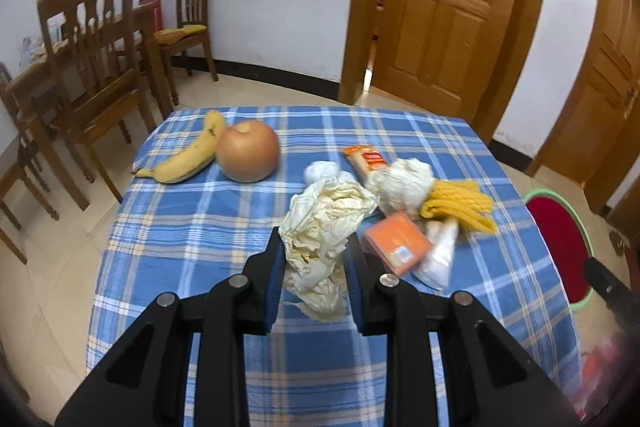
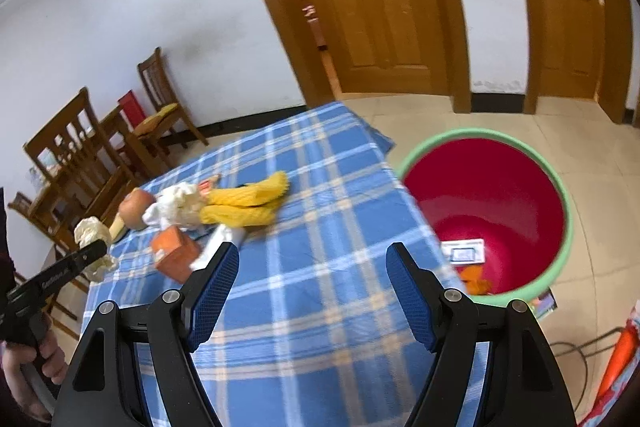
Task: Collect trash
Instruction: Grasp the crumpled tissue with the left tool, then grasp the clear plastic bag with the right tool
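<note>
The left tongs [image 1: 316,259] are pinching a crumpled cream paper wad [image 1: 324,227], the blue pads pressed against its sides; in the right wrist view the wad [image 2: 93,241] appears lifted off the cloth, probably so it can be carried to the bin. The right tongs [image 2: 312,291] are spread wide and hold nothing, poised over the near part of the bench [image 2: 304,347], likely ready for the next piece. Beyond the held wad lies the remaining heap: an orange box [image 1: 396,241], a white paper ball [image 1: 402,183], yellow gloves [image 1: 460,205] and an orange wrapper [image 1: 366,159]. A banana [image 1: 188,157] and a round fruit [image 1: 248,151] sit apart, seemingly not trash. The green-rimmed red bin [image 2: 560,195] stands on the floor just beside the bench's edge, with scraps already inside.
</note>
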Tool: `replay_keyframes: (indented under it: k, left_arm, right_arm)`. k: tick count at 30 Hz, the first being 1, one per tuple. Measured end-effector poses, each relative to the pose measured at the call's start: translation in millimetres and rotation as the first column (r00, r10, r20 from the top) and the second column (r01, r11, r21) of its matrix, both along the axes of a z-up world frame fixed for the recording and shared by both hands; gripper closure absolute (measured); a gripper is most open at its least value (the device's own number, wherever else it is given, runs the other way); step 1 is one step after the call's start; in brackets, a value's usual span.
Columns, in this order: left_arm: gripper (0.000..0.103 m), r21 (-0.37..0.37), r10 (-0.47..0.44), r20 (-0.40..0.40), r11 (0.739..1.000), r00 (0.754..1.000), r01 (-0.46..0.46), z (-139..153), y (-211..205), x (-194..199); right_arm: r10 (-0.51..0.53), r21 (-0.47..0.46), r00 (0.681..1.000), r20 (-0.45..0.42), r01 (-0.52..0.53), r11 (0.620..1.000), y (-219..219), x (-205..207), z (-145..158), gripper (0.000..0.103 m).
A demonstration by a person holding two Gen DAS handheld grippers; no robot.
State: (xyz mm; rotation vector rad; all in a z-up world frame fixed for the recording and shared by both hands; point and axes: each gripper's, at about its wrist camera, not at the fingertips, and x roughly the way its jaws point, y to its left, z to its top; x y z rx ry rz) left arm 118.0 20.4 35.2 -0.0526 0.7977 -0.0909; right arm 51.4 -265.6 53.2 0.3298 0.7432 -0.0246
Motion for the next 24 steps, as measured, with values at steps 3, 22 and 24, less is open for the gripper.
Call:
replay_keyframes:
  k: [3, 22, 24]
  left_arm:
    - [0.075, -0.017, 0.015, -0.008, 1.0, 1.0, -0.015, -7.0, 8.1, 2.5]
    - [0.075, -0.08, 0.027, -0.035, 0.996, 0.999, -0.03, -36.6, 42.5, 10.9]
    - [0.075, -0.091, 0.022, -0.04, 0.995, 0.999, -0.026, -38.4, 42.4, 12.0]
  right_arm:
    - [0.028, -0.01, 1.0, -0.012, -0.028, 1.0, 17.6, 11.1, -2.2, 0.026]
    - [0.088, -0.035, 0.988, -0.129, -0.093, 0.995, 95.9, 81.1, -48.2, 0.026]
    - [0.083, -0.037, 0.986, -0.142, -0.089, 0.995, 96.5, 83.6, -51.2, 0.026]
